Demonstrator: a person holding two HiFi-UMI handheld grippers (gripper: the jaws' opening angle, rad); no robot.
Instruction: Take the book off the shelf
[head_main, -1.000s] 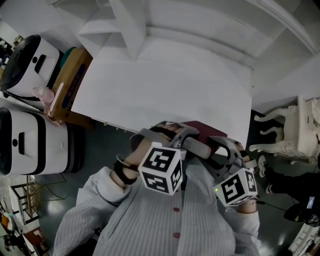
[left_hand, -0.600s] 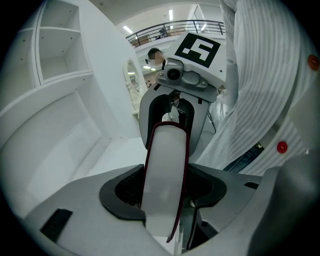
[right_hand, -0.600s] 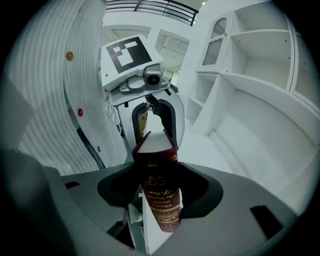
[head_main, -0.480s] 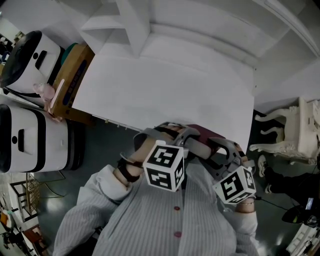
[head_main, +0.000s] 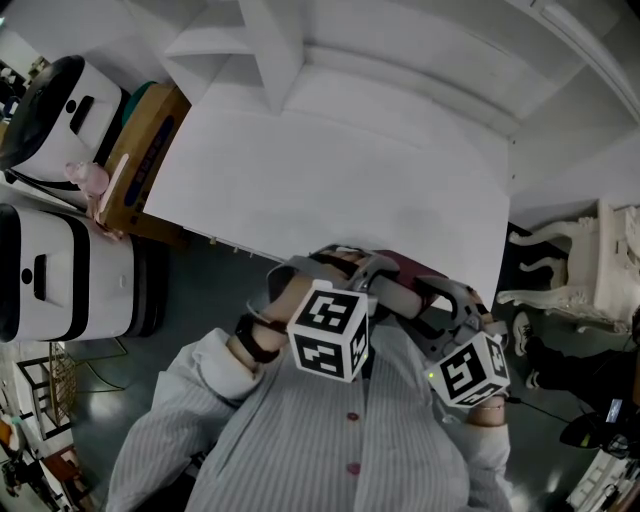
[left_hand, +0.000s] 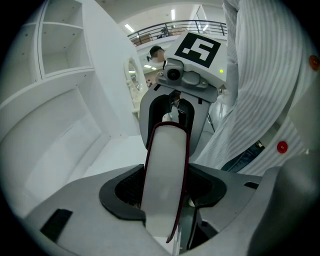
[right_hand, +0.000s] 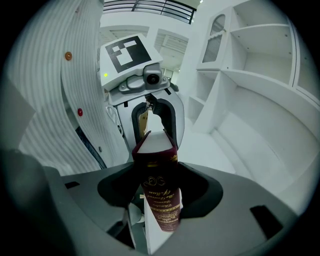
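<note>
Reading the gilt script on the maroon spine of the book (right_hand: 162, 205) is not possible: in the right gripper view it stands upside down and too soft to make out. Blue print on the cardboard box (head_main: 140, 160) at the left is likewise illegible. Black-and-white square markers show on both tool cubes.

The right tool (right_hand: 160, 192) pinches the book at its spine end, one jaw on each cover. The left tool (left_hand: 167, 187) pinches the opposite end, where the white page edges face its camera, jaws pressed to both covers. The two tools face each other with the book spanning between them.

Against the earlier head views, tools and book have barely shifted; the grip is unchanged.

The book is off the shelf unit (head_main: 260, 50), held close to the person's striped shirt (head_main: 330, 440) at the near edge of the white tabletop (head_main: 330, 180). That tabletop spreads ahead of the book toward the shelf unit. Dark floor (head_main: 200, 290) lies to the left, with two white machines (head_main: 60, 280) beyond it. An ornate white chair (head_main: 590, 270) stands to the right, past the tabletop's corner.
</note>
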